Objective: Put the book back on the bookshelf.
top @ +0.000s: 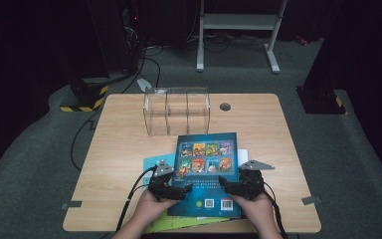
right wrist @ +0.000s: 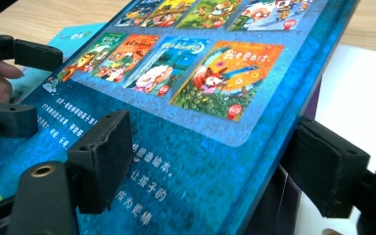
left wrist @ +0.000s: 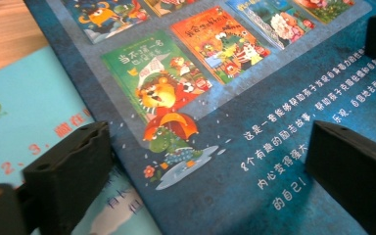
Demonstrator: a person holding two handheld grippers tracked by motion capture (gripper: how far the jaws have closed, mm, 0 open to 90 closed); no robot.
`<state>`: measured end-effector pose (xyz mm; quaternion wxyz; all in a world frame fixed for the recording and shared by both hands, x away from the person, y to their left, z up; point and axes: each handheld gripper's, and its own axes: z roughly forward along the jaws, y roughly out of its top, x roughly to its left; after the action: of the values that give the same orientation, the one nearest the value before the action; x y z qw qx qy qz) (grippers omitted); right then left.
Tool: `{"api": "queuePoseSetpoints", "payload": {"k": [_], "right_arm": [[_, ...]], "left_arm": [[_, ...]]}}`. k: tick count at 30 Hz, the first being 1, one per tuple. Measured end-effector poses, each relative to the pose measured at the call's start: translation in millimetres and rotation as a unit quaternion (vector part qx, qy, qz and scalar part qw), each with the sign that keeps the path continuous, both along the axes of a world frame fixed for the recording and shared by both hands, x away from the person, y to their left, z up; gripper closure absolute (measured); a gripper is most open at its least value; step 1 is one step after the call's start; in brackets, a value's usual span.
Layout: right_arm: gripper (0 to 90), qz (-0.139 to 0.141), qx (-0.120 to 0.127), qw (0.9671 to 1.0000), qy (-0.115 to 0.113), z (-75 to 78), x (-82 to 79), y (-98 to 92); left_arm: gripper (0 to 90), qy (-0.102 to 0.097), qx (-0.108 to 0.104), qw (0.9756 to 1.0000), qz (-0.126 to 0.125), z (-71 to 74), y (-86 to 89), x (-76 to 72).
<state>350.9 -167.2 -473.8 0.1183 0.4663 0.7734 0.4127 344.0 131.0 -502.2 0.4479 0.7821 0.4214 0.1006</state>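
A dark blue picture book (top: 206,169) lies back cover up on top of a small stack near the table's front edge. My left gripper (top: 185,189) is at the book's left edge. In the left gripper view it (left wrist: 210,166) is open: one jaw is over the light blue book (left wrist: 29,98) beneath, the other over the blue cover (left wrist: 254,147). My right gripper (top: 225,184) is at the right edge. In its own view it (right wrist: 210,152) is also open, one jaw over the cover (right wrist: 200,137), the other past the book's edge by a white sheet (right wrist: 357,98).
A clear plastic organiser (top: 176,112) with three compartments stands behind the books. A green book (top: 179,224) pokes out under the stack at the table's (top: 119,149) front edge. A cable hole (top: 225,106) lies at the back right. A white stand (top: 238,22) is on the floor beyond.
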Motion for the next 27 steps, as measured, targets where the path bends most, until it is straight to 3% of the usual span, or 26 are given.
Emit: {"api": "queuePoseSetpoints", "payload": {"k": [5,9,16,27], "right_arm": [[18.0,0.014,0.017,0.9992,0.033,-2.6,12.7,1.9],[19.2,0.011,0.018,0.999,0.04,-1.9,11.2,3.1],[21.1,0.01,0.017,0.9993,0.033,-1.7,9.2,3.3],[38.0,0.009,0.028,0.9994,0.017,3.7,2.7,-4.0]], "left_arm": [[5.9,0.001,-0.006,1.0,0.005,-1.3,0.4,-1.1],[5.8,0.001,-0.007,1.0,0.006,-1.4,0.3,-1.2],[5.9,0.002,-0.005,1.0,0.007,-1.4,0.4,-1.5],[5.8,0.003,-0.008,0.9999,0.012,-1.8,1.5,-1.7]]}}
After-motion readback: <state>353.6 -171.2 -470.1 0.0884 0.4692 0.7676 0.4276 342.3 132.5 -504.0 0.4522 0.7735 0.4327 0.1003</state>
